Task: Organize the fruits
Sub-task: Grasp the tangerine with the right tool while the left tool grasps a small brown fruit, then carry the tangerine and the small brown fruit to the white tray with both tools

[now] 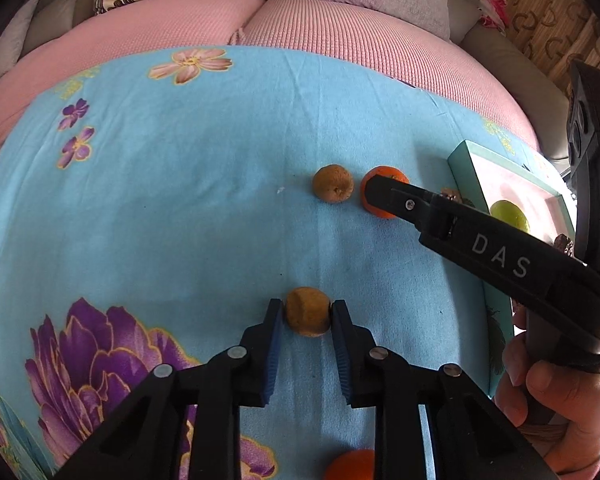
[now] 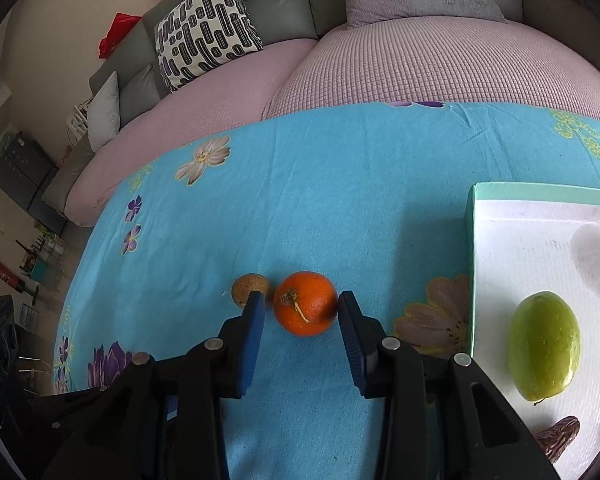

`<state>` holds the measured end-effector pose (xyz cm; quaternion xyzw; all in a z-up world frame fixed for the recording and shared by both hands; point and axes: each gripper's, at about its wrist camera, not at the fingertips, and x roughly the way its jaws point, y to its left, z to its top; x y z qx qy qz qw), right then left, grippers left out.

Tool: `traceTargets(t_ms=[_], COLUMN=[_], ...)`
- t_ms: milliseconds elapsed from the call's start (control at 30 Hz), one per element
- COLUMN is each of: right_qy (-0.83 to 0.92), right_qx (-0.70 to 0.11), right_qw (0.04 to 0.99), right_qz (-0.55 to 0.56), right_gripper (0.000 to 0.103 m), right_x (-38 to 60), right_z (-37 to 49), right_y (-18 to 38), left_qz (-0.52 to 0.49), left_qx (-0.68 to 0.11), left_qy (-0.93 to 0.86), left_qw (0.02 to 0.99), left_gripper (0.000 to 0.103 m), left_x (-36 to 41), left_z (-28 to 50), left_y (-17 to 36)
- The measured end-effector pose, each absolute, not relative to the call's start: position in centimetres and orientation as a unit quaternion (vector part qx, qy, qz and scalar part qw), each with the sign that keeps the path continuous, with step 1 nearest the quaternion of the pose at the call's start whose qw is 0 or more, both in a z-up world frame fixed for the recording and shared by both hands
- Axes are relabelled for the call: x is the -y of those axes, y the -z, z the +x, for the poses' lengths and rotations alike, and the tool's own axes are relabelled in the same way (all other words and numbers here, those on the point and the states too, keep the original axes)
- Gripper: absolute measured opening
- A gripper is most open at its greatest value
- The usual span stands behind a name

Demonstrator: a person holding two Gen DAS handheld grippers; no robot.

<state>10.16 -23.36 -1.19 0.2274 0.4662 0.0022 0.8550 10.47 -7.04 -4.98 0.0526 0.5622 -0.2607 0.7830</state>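
Gripping now: your left gripper (image 1: pixel 306 312) is clenched on a brown fruit (image 1: pixel 308 311), pads touching both its sides, fruit resting on the blue cloth (image 1: pixel 220 160). Your right gripper (image 2: pixel 302 304) straddles the orange (image 2: pixel 305 303); the right pad looks in contact, the left pad stands just off the skin, so not yet a grasp.

Doing it well, as I judge it: close the right side fully before lifting, centred on the widest part (round fruit will roll out of a low pinch). Mind the second brown fruit (image 2: pixel 249 289) just beside the left finger; keep from nudging it. Lift the left fruit straight up, then carry toward the tray (image 2: pixel 532 194), where a green fruit (image 2: pixel 544 346) already lies. Set down away from it.

Hard to make out: a dark wrinkled thing (image 2: pixel 558 434) at the tray's near edge, cut off, maybe a date. Another orange (image 1: pixel 350 465) shows under the left gripper, mostly hidden. Tray's far right side runs out of view.
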Motion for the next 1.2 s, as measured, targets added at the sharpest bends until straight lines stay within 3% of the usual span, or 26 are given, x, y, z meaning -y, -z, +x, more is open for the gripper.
traceTargets(t_ms=[367, 933, 1200], right_qy=[0.005, 0.064, 0.091], right_qx=[-0.459, -0.389, -0.382], right_qw=[0.854, 0.878, 0.88], right_qz=[0.243, 0.273, 0.266], right_gripper=[0.035, 0.035, 0.035], right_x=[23.8, 26.3, 27.0], right_z=[9.4, 2.2, -0.6], right_y=[0.9, -6.1, -6.9], left_qz=[0.046, 0.023, 0.017], left_qx=[-0.566, -0.558, -0.528], left_qy=[0.262, 0.257, 0.242], left_qw=[0.781, 0.789, 0.814], left_gripper=[0.026, 0.025, 0.025], left_x=[7.2, 6.4, 5.3], left_z=[11.0, 11.0, 10.6], left_y=[5.3, 5.0, 2.7])
